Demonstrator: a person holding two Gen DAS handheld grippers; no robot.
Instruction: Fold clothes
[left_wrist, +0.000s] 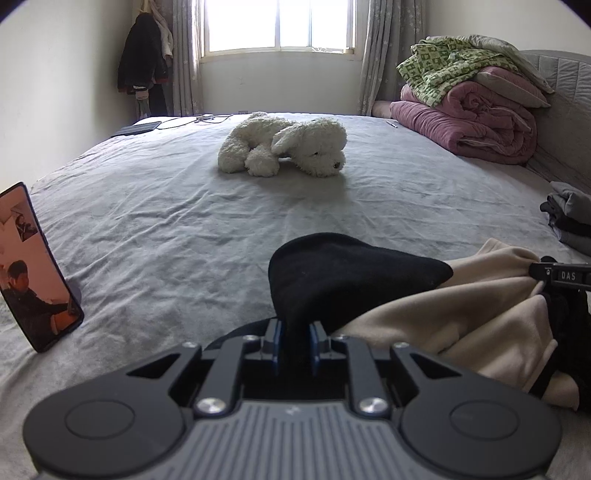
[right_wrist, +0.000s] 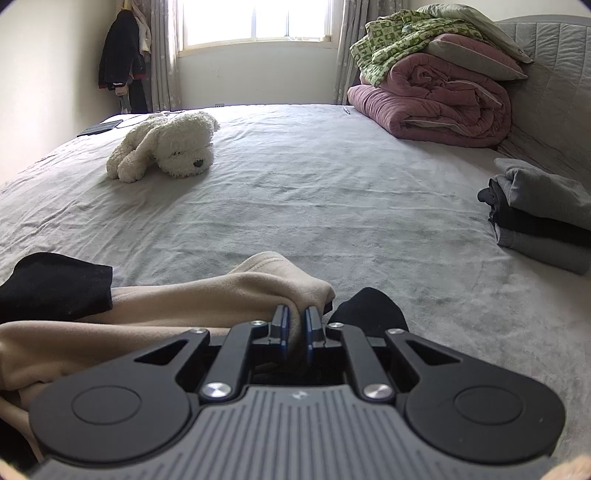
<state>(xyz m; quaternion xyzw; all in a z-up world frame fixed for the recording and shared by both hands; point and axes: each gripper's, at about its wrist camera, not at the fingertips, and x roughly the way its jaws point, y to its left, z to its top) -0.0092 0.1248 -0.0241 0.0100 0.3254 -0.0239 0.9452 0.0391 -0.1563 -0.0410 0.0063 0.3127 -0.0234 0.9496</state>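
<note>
A beige garment (left_wrist: 461, 314) with black trim lies bunched on the grey bed (left_wrist: 184, 206) just in front of me. My left gripper (left_wrist: 295, 332) is shut on a black part (left_wrist: 343, 273) of it, which stands up in a peak above the fingers. My right gripper (right_wrist: 295, 325) is shut on a beige fold (right_wrist: 266, 284) of the same garment; a black cuff (right_wrist: 55, 284) shows at the left and another black piece (right_wrist: 369, 310) just right of the fingers. In the left wrist view the right gripper (left_wrist: 554, 277) pinches the beige edge at the far right.
A white plush dog (left_wrist: 284, 146) lies mid-bed. Folded quilts (right_wrist: 432, 88) are piled by the headboard at the back right. A stack of folded grey and black clothes (right_wrist: 543, 214) sits at the right. A phone (left_wrist: 33, 273) stands at the left; a tablet (left_wrist: 136, 129) lies far left.
</note>
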